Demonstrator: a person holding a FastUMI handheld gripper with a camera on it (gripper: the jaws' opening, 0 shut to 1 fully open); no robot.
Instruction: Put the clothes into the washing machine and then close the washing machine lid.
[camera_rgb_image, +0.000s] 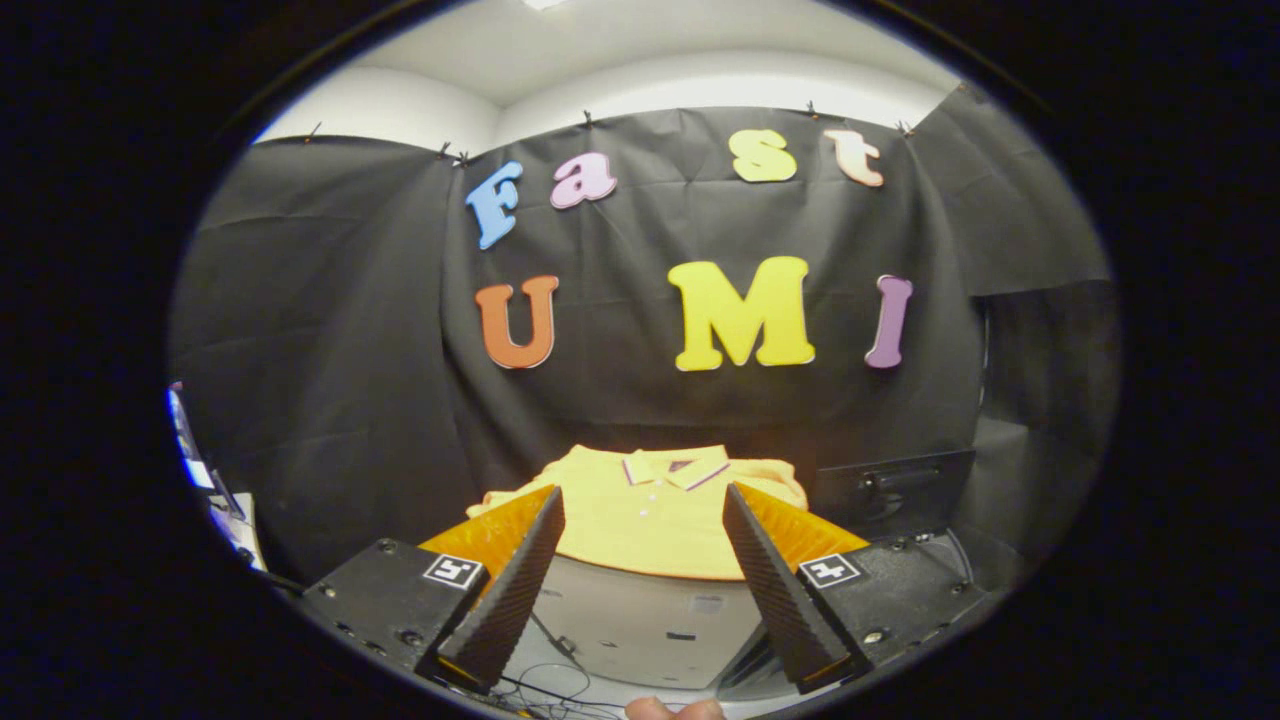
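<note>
A folded yellow polo shirt (640, 510) with a collar lies on a pale surface (640, 620), just ahead of and beyond my fingertips. My gripper (645, 505) is open, its two ribbed black fingers (510, 590) spread wide with nothing between them; the shirt shows through the gap. A dark box-like unit (895, 485) with a handle stands to the right of the shirt; whether it is the washing machine I cannot tell.
Black cloth walls close the booth behind and to both sides of the shirt. Cables (545, 690) lie on the floor below the fingers. A fingertip of a person's hand (675, 709) shows under the gripper. Bright clutter (200, 470) sits far left.
</note>
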